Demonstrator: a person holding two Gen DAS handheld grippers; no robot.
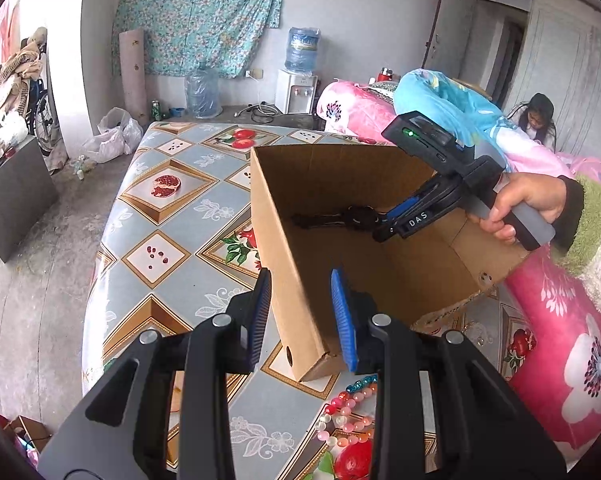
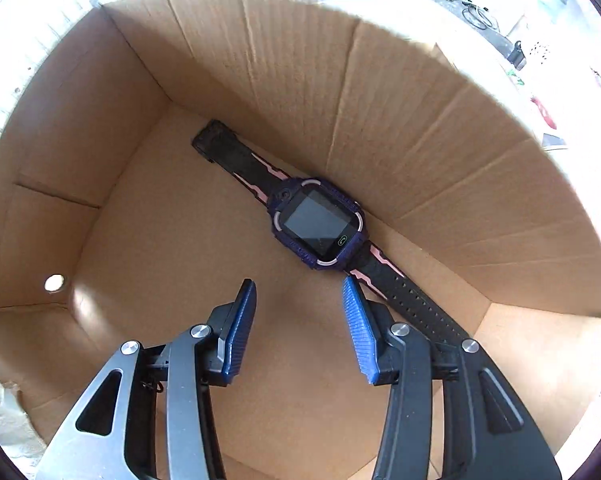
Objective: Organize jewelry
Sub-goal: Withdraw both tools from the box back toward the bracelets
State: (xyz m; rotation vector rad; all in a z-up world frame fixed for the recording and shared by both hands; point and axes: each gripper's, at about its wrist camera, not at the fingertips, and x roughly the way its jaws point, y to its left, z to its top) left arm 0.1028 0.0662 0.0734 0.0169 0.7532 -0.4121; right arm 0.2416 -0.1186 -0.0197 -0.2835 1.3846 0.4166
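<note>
Bench: covered by a fruit-patterned cloth; the box is carried on it.
Cardboard box: its near-left wall is straddled by the left gripper, fingers spread wide.
Right gripper: lowered inside the box, fingers parted wide, nothing held.
Watch: laid flat on the box floor, at 12 o'clock from the right fingers.
Beads: seen on the bench at 5 o'clock from the box.

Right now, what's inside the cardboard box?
One dark purple smartwatch with a black-and-pink strap lies flat on the floor of the brown cardboard box, along a wall. The open right claw hides part of the floor and the strap's near end.
</note>
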